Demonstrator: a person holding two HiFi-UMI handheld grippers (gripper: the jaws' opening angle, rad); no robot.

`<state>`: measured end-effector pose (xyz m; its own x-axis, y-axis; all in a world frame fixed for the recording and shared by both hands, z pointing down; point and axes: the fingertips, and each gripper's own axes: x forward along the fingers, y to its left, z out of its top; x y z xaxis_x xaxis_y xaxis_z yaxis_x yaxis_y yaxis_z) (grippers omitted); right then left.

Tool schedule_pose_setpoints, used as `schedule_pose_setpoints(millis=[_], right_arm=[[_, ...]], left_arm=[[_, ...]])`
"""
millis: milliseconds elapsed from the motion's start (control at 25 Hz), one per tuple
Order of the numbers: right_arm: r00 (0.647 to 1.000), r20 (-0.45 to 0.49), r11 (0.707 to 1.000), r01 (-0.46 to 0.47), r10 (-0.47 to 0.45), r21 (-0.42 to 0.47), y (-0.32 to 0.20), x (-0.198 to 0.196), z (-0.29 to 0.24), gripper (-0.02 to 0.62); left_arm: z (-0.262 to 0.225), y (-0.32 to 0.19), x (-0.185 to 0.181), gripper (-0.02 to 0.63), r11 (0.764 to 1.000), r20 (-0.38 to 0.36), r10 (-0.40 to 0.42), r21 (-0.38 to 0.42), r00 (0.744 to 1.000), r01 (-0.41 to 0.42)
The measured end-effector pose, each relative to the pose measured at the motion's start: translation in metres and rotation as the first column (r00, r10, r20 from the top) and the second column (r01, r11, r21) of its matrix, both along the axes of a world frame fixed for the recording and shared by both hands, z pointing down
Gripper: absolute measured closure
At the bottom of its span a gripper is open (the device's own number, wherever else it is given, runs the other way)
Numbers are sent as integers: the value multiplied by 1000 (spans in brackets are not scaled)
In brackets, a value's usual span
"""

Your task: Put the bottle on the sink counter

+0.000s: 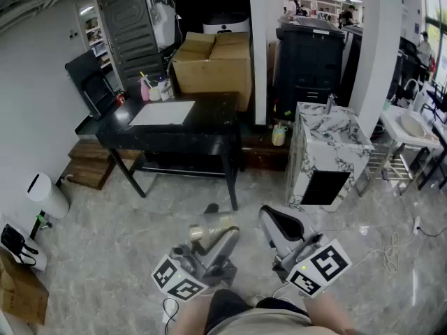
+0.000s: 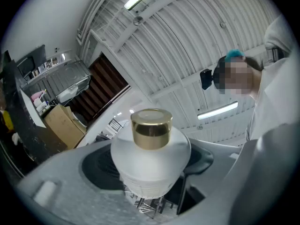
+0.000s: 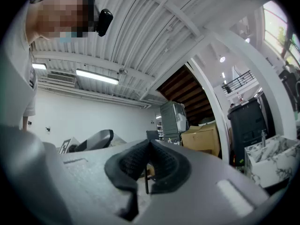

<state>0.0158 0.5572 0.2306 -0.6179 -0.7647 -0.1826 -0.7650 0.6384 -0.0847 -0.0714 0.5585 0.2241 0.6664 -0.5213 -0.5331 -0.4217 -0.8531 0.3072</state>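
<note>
Your left gripper (image 1: pixel 218 241) has its jaws spread wide and pinching the bottle (image 2: pixel 151 163) by its frosted body, with the gold cap (image 2: pixel 151 128) poking out past the tips and the jaws tilted upward. Your right gripper (image 3: pixel 147 165) has its jaws pressed together with nothing between them, so it cannot catch anything. The sink (image 1: pixel 328 135) stands well ahead of the left jaws and off to their right, so a long carry is probably left. The body looks round and smooth, and I judge it could twist or slide back between the pads if you swing fast or ease the squeeze. The black desk (image 1: pixel 174 128) ahead and to the left of the jaws is the wrong target. At the sink, letting go while the bottle is tilted could topple it into the basin
</note>
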Motion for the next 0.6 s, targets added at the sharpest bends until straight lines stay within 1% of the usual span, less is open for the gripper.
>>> schedule_pose_setpoints(millis=[80, 200, 280, 440, 520, 600], right_arm=[[1000, 0, 1000, 3, -3, -11, 0, 1, 3, 592], [1000, 0, 1000, 11, -11, -20, -2, 1, 5, 592], [1000, 0, 1000, 12, -12, -25, -2, 1, 8, 592], [1000, -18, 1000, -3, 3, -22, -3, 5, 19, 592], [1000, 7, 999, 13, -12, -33, -4, 3, 21, 592], [999, 44, 998, 31, -29, -47, -6, 1, 22, 592]], left_arm=[[0, 0, 3, 259, 1000, -13, -2, -9, 1000, 2], [3, -5, 10, 259, 999, -41, -4, -46, 999, 2], [7, -6, 15, 259, 998, -34, 4, -64, 999, -6], [11, -4, 18, 259, 998, -23, 10, -64, 1000, -11], [12, -4, 18, 259, 998, -20, 10, -67, 1000, -11], [14, -5, 18, 259, 998, 2, 14, -68, 1000, -14]])
